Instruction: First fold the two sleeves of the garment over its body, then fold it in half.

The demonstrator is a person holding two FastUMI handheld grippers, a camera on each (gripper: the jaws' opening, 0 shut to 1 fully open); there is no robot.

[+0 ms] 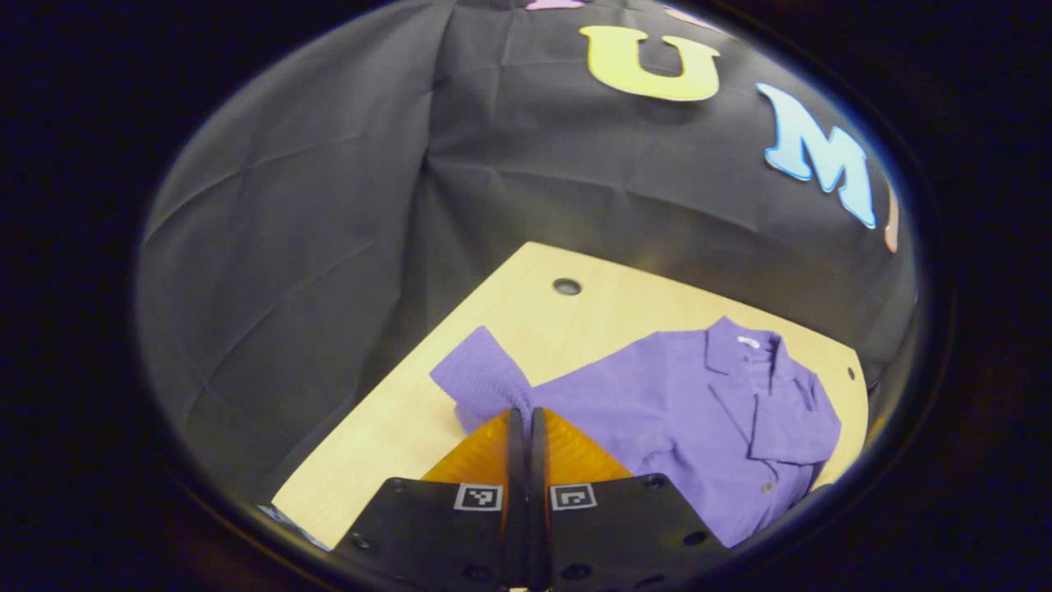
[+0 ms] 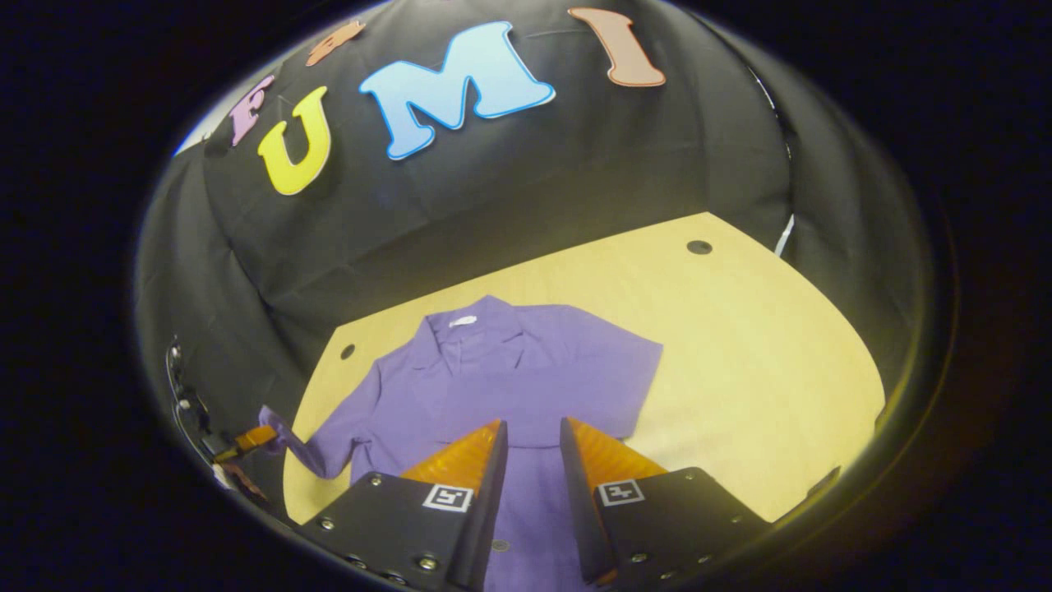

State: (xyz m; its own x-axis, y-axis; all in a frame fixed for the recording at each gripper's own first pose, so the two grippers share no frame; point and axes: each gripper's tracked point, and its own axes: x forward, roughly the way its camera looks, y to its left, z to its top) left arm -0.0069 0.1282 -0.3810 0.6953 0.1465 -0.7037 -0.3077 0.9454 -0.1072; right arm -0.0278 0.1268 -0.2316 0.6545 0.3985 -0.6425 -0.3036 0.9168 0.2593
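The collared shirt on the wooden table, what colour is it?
Plain purple collared shirt, no pattern; clearest in the right gripper view.

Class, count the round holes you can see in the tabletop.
2. One hole near the far right corner, one hole near the far left, beside the shirt. The shirt may hide others.

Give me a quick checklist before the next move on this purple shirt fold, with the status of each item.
1. Left hand-held gripper clamped on the sleeve: ok, fingers closed on the fabric.
2. That sleeve lifted off the table: ok, seen raised in the right gripper view.
3. Other sleeve folded over the shirt: ok.
4. Right hand-held gripper free: ok, open above the shirt body.
5. Shirt body flat: cannot tell near the hem.
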